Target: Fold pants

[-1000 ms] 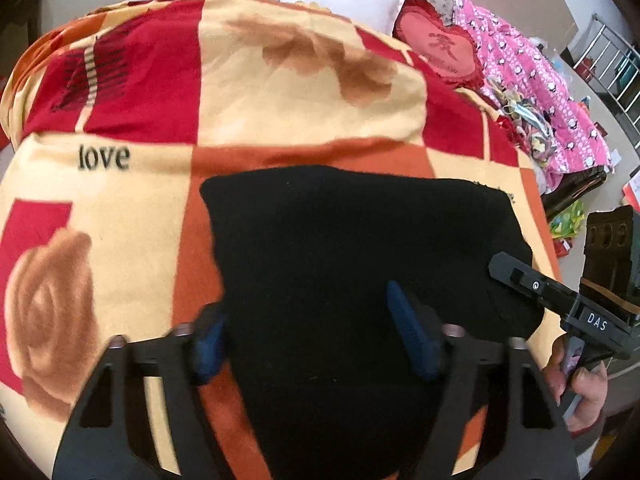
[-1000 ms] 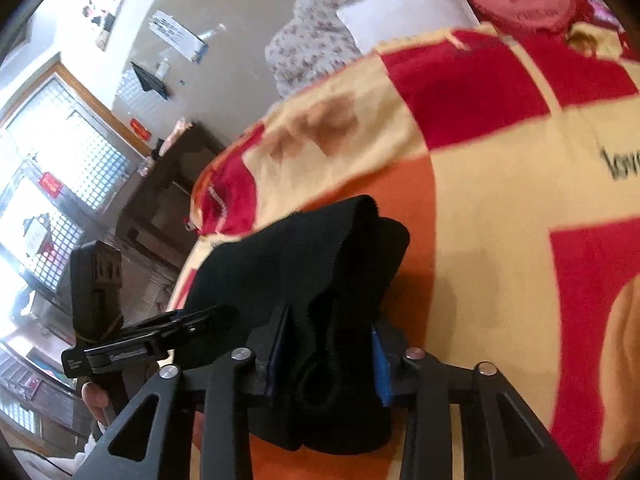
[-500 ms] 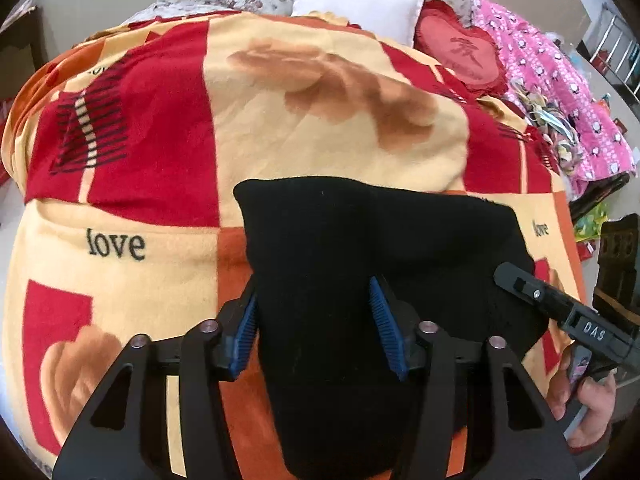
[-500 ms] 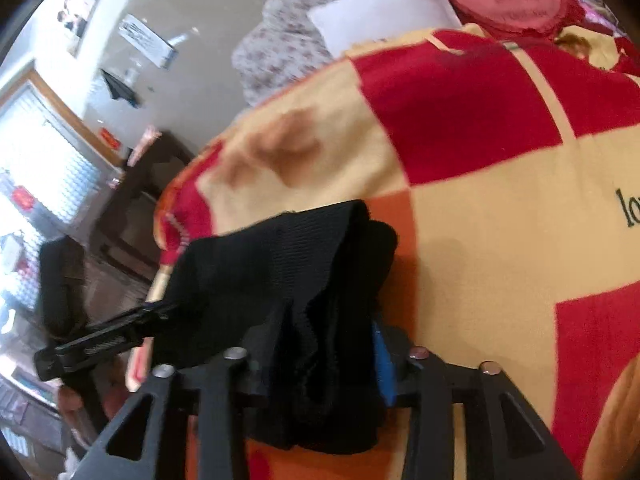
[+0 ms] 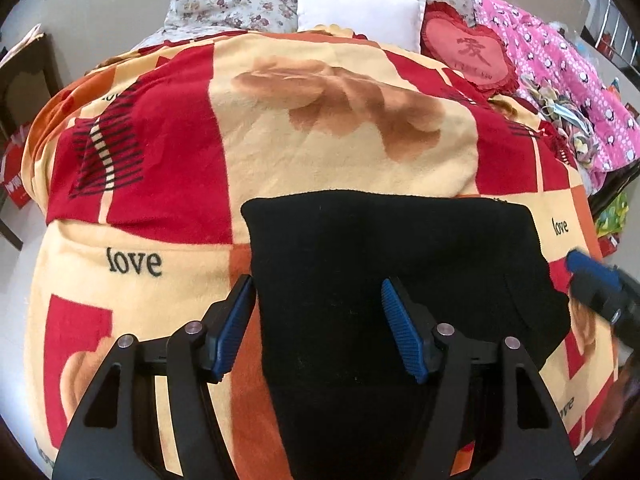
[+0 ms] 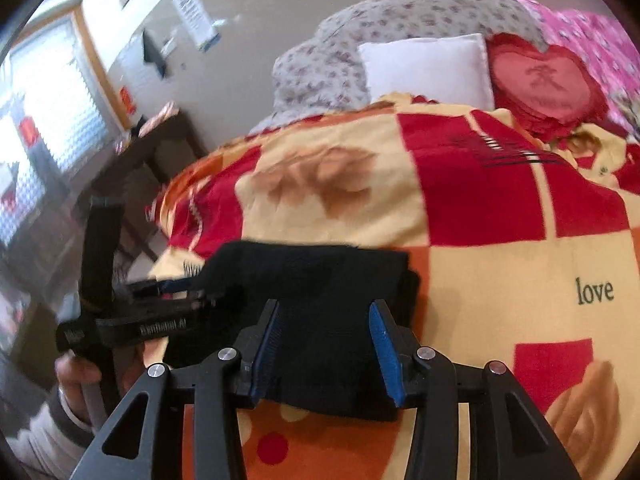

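Where blanket [image 5: 344,152] reads "love": folded black pants [image 5: 392,264], both grippers off.

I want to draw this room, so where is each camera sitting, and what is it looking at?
Left wrist: on the left gripper, looking down over its open fingers at the folded black pants on the blanket; the right gripper's tip shows at the right edge.
Right wrist: on the right gripper, looking across the pants towards the wall; the left gripper and hand show.
Both share pants, blanket, white pillow and heart cushion.
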Tool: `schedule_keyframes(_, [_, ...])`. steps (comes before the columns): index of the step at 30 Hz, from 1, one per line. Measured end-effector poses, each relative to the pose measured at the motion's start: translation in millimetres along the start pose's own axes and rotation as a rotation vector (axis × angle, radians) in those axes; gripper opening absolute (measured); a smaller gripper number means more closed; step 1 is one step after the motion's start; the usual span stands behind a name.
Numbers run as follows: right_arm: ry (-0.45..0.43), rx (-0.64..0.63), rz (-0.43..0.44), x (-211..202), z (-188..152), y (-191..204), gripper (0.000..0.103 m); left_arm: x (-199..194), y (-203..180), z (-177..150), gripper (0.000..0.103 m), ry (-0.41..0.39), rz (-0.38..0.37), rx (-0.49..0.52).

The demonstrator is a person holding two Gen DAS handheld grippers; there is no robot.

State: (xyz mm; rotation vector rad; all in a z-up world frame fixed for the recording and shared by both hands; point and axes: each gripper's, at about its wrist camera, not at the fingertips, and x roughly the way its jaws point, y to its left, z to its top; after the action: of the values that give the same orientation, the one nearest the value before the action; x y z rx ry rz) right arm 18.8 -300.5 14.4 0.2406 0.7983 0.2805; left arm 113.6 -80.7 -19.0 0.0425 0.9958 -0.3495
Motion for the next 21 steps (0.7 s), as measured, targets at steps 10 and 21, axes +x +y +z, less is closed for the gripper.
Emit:
schedule_keyframes(10, [0.077,-0.060,-0.094,28,-15,9,0.044,-27,-1,-11,0.066,-0.048,0.060,-0.010])
schedule_keyframes(21, [-0.054,-0.041,-0.102,-21,-6,29,0.046,-68,-6,-28,0.066,-0.146,0.123,-0.032])
